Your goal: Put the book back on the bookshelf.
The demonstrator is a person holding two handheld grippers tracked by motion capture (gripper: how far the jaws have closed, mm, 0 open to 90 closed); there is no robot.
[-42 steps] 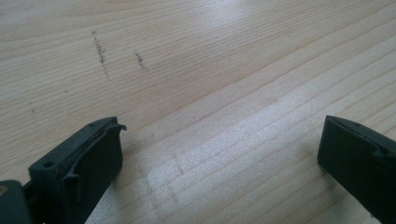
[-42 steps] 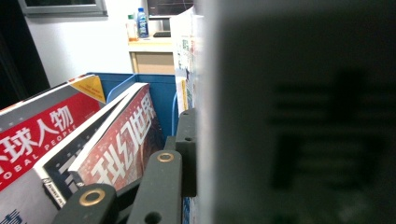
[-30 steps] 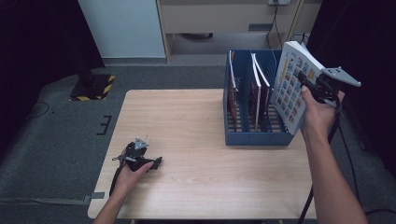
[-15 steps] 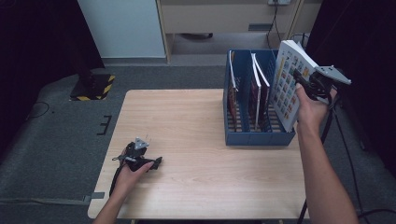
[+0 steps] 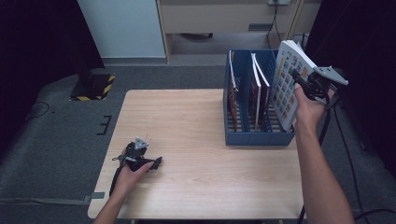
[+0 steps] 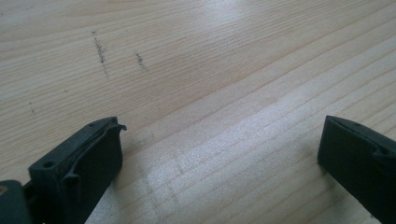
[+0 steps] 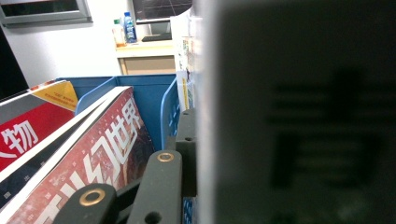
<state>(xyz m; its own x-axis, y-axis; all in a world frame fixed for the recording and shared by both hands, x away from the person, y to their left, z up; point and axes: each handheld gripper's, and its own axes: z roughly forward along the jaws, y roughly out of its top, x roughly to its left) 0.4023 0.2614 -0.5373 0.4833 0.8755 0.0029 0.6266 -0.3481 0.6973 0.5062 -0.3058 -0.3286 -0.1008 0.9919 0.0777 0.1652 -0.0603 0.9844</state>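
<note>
My right gripper [image 5: 302, 88] is shut on a white book [image 5: 287, 86] with a grid of coloured pictures on its cover. It holds the book nearly upright, its lower edge inside the rightmost slot of the blue rack [image 5: 254, 138]. In the right gripper view the book [image 7: 299, 116] is a close blur beside one black finger [image 7: 187, 140]. My left gripper [image 5: 156, 162] lies on the wooden table [image 5: 187, 116] near its front left corner. Its jaws stand wide open over bare wood [image 6: 219, 154].
Red-covered books [image 5: 256, 93] stand in the rack's left and middle slots, also close by in the right gripper view as red books [image 7: 88, 158]. A pale cabinet [image 5: 224, 18] stands behind the table. A yellow-black striped base [image 5: 95, 87] sits on the floor at left.
The right gripper has shifted the white book slightly left and down, closer to upright in the rack's right slot. The left gripper has kept still.
</note>
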